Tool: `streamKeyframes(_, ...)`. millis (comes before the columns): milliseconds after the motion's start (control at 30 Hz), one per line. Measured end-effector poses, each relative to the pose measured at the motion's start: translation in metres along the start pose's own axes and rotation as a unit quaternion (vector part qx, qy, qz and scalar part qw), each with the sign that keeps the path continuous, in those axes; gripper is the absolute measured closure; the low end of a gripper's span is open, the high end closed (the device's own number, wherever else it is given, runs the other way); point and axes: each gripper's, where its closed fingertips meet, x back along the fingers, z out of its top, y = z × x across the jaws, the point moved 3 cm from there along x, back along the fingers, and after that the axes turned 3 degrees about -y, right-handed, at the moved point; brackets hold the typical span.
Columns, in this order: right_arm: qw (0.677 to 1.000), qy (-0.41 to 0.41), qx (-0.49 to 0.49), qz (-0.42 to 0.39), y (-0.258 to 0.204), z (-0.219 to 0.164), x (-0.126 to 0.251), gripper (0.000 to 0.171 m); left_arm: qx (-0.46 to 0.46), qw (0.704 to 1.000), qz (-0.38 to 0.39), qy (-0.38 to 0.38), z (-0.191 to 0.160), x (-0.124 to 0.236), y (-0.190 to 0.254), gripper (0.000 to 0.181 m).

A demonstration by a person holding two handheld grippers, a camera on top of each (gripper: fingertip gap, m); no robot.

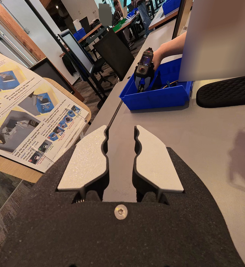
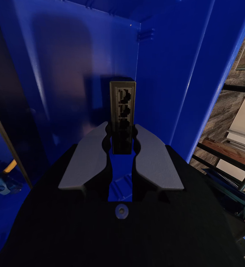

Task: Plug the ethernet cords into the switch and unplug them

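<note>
Inside a blue bin (image 2: 176, 72), the right gripper (image 2: 121, 127) has its fingers clamped around a black switch (image 2: 122, 101), ports facing the camera. The left gripper (image 1: 121, 127) hovers over the grey tabletop (image 1: 176, 144), fingers apart and empty. A yellow cord (image 1: 170, 84) lies in the bin.

Left wrist view: sits behind the left tongs (image 1: 121, 128), high above the grey tabletop (image 1: 176, 144), looking obliquely along it toward the blue bin (image 1: 155, 98), well apart.
Right wrist view: rides the right tongs (image 2: 121, 125) inside that bin (image 2: 169, 72), very near, facing a wall corner and the switch (image 2: 122, 104).
Shared: the bin; the left view also catches the right tongs (image 1: 142, 88) dipping into it.
</note>
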Motion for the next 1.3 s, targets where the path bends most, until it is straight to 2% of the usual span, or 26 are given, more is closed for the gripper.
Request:
streamKeyframes(633,1.000,-0.017,-0.018,0.005,-0.004,-0.002,0.000,0.143,-0.010,1.000,0.007,-0.005,0.003,0.004,0.001,0.148)
streamKeyframes(1067,0.997,-0.069,-0.038,0.023,-0.006,-0.011,0.006,0.135,-0.028,0.999,0.016,0.026,0.022,0.022,0.007,0.149)
streamKeyframes(1167,0.990,-0.139,-0.031,0.011,0.002,-0.028,0.020,0.139,-0.029,0.999,0.027,0.026,0.024,0.026,0.004,0.150)
streamKeyframes(1300,0.973,-0.224,-0.046,0.011,0.012,-0.049,0.079,0.141,-0.030,0.998,0.033,0.033,0.028,0.033,0.004,0.149)
